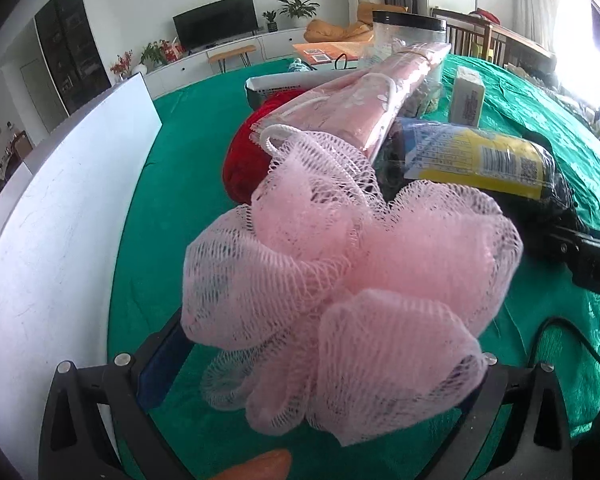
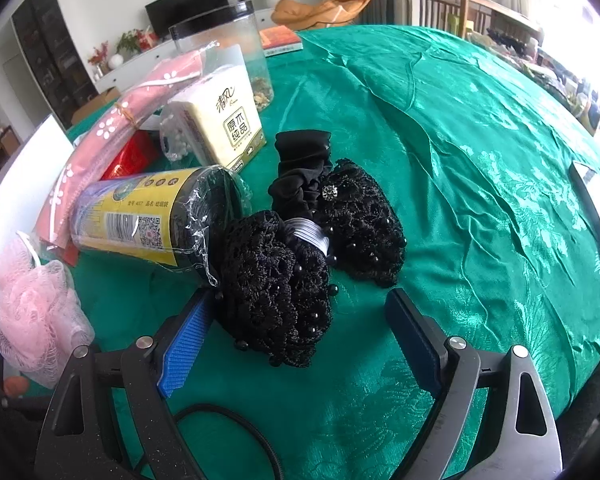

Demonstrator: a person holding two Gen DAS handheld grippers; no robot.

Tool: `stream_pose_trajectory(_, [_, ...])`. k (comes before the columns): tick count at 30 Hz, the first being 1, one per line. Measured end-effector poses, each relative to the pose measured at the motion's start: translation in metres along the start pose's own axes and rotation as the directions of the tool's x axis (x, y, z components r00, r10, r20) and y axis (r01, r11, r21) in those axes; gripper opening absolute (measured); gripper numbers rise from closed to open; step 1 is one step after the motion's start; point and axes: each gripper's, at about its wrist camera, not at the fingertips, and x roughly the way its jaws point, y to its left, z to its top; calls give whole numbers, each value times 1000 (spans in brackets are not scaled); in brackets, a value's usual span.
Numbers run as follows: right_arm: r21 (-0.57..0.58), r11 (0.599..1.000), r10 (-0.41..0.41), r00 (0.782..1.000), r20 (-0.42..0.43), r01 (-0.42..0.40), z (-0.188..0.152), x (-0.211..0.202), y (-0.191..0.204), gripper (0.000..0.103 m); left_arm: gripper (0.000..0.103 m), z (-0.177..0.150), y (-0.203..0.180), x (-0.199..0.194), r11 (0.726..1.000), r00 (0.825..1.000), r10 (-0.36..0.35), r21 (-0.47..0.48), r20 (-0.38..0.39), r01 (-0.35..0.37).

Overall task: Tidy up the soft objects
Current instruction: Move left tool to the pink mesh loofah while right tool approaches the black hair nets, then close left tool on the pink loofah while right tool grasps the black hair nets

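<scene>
Covering the whole table, the green cloth [image 2: 480, 152] lay rumpled but bare across its right half, leaving wide open room there up to the far edge. A white board [image 1: 56, 240] stood upright along the left side, close to the pile of goods. Beside it lay a long pink packet [image 1: 352, 108] resting over a red bundle [image 1: 248, 160], with a clear jar [image 2: 228, 44] and a tissue pack [image 2: 224, 120] behind. A yellow-labelled roll in plastic wrap [image 2: 140, 216] lay on its side, its end touching the black lace hair net [image 2: 276, 288]; a second black lace piece [image 2: 360, 220] sat just beyond, joined by a black scrunchie [image 2: 300, 172].

The left gripper [image 1: 332, 360] was clamped on the pink mesh bath sponge [image 1: 340, 272], held above the cloth near the board. The right gripper [image 2: 300, 328] stood with its fingers [image 2: 188, 340] spread apart, the left one touching the near lace hair net, the right one clear over bare cloth.
</scene>
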Motion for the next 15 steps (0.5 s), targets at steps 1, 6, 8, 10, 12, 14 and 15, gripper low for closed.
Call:
stream_pose_trajectory(1, [-1, 1000, -1, 1000, 0, 1, -1, -1, 0, 90, 103, 2, 3, 3, 1000, 1000, -18, -18, -8, 18])
stream_pose_trajectory(6, [-2, 1000, -3, 1000, 0, 3, -2, -1, 2, 90, 103, 8, 16, 13, 996, 998, -64, -68, -31, 62])
stream_pose_trajectory(8, [-6, 1000, -8, 1000, -1, 8, -2, -2, 3, 90, 103, 9, 16, 14, 996, 998, -63, -69, -29, 61])
stream_pose_trajectory(10, [-12, 1000, -16, 1000, -2, 15, -2, -1, 4, 90, 103, 10, 17, 16, 996, 998, -61, -72, -28, 59])
stream_pose_trajectory(12, [-20, 1000, -24, 1000, -3, 24, -2, -1, 5, 90, 103, 8, 15, 14, 996, 998, -59, -76, -24, 57])
stream_pose_trajectory(14, [-27, 999, -32, 999, -5, 31, -2, -1, 7, 90, 103, 7, 14, 13, 995, 998, -56, -78, -22, 54])
stream_pose_trajectory(15, [-30, 999, -35, 999, -5, 35, -2, 0, 7, 90, 103, 8, 17, 15, 995, 998, -56, -79, -21, 54])
